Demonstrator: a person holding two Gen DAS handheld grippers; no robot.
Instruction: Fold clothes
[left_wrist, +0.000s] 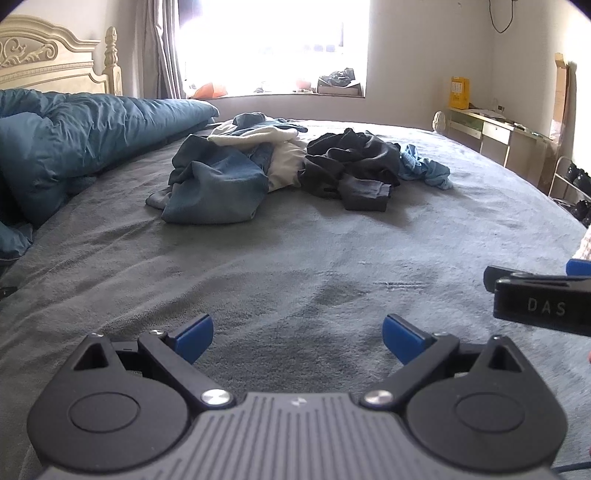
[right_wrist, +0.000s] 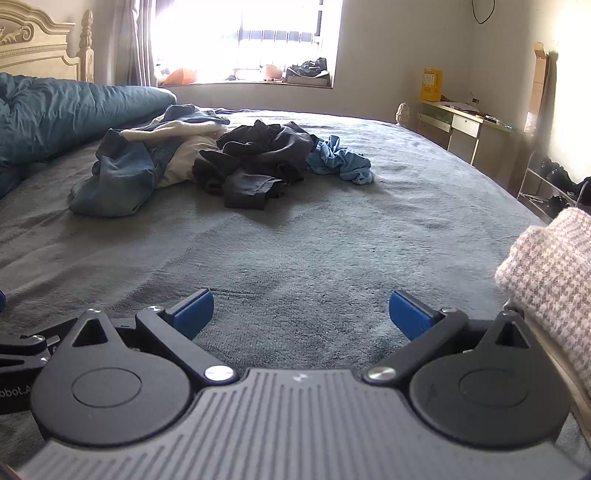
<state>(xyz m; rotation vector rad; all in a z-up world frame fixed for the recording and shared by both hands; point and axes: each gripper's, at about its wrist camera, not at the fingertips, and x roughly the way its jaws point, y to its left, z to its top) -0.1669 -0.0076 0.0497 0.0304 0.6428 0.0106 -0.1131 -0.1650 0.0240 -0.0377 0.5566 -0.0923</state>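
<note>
Your left gripper (left_wrist: 297, 338) hovers low over the grey bedspread (left_wrist: 295, 266), jaws spread wide and holding nothing. Your right gripper (right_wrist: 301, 314) is the same, gaping and empty. The clothes pile (left_wrist: 291, 166) lies well ahead at about 12 o'clock, the light blue garment (right_wrist: 340, 160) touching its 3 o'clock edge. A checked knit fabric (right_wrist: 550, 280) sits just beside your right gripper at 3 o'clock.

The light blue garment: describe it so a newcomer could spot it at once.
Look across the grey bed to the clothes pile below the window. The light blue garment lies crumpled at the pile's right end, against the black clothes. It is the palest blue there, and small; the denim-blue garment sits at the left end.
</note>
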